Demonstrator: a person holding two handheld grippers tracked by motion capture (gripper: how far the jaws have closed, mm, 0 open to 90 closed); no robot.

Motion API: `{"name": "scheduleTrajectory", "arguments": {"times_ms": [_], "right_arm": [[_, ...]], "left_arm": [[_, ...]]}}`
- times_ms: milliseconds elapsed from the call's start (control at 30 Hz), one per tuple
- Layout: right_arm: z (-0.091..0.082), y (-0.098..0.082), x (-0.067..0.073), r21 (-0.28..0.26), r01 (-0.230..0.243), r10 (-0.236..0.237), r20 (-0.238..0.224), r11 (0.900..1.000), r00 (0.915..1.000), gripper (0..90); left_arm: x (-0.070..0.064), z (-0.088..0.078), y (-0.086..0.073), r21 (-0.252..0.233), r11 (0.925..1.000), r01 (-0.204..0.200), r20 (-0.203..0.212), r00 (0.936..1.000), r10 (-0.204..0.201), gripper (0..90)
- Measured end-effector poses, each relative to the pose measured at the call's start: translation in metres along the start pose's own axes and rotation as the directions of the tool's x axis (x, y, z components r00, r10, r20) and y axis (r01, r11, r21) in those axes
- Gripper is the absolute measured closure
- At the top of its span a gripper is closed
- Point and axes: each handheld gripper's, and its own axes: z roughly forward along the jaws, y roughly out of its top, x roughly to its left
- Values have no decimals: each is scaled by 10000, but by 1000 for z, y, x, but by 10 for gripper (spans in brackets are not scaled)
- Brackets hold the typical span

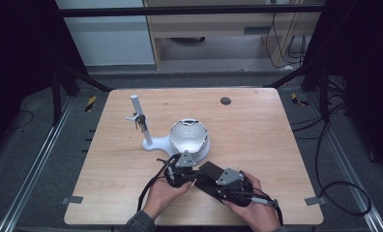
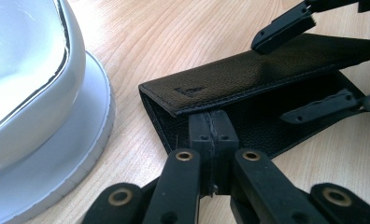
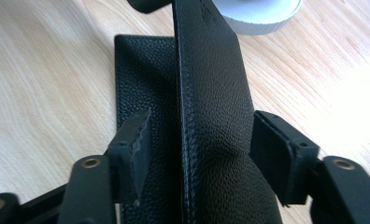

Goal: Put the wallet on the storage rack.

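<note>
Black leather case (image 1: 210,178), low centre: opening its flap w/ both grippers.
Left gripper (image 2: 210,133) fingers closed on lower flap; right gripper (image 3: 206,149) fingers part-open astride raised flap — should close before lifting.

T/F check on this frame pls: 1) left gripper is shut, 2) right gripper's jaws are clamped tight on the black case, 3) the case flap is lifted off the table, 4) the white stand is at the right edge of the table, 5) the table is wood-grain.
1) True. The left gripper has its jaws pressed together at the edge of the black case; whether they pinch the leather is not clear.
2) False. The right gripper is open, its jaws standing either side of the raised flap with a gap on the left.
3) True. The flap rises above the lower panel.
4) False. The white stand sits left of centre.
5) True. The table is light wood-grain.
</note>
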Motion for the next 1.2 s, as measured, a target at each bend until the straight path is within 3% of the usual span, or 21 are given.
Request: {"name": "scheduleTrajectory", "arguments": {"times_ms": [300,400,500,567,733,867,1000,1200], "right_arm": [[6,8,-1,751,701,-755,717,9947,9946,690],[3,11,-2,809,1168,-1261,1221,9899,9845,821],[-2,12,-9,696,1221,-1306,1340,9901,9823,839],[-4,11,-13,480,1112,-1167,1331,9926,9842,840],[-14,4,-20,-346,927,-879,1208,9951,9888,840],[-23,0,-25,-1249,894,-744,1194,9881,9901,840],[-29,-3,-28,-2021,717,-496,1124,9767,9924,840],[-34,-4,-28,-2730,573,-280,1099,9603,9936,840]], "left_arm": [[1,-2,0,-129,9999,83,7,10000,-83,896],[2,-5,-1,-149,9998,128,-98,9999,-129,850],[4,-6,-4,-230,9993,295,-228,9993,-300,775],[6,-6,-6,-263,9989,375,-324,9987,-384,726],[8,-1,-9,-294,9983,506,-343,9981,-516,499],[9,1,-11,-267,9977,625,-290,9976,-632,379],[11,2,-13,-391,9956,850,-46,9963,-853,329],[12,2,-12,-552,9924,1099,391,9934,-1079,317]]}}
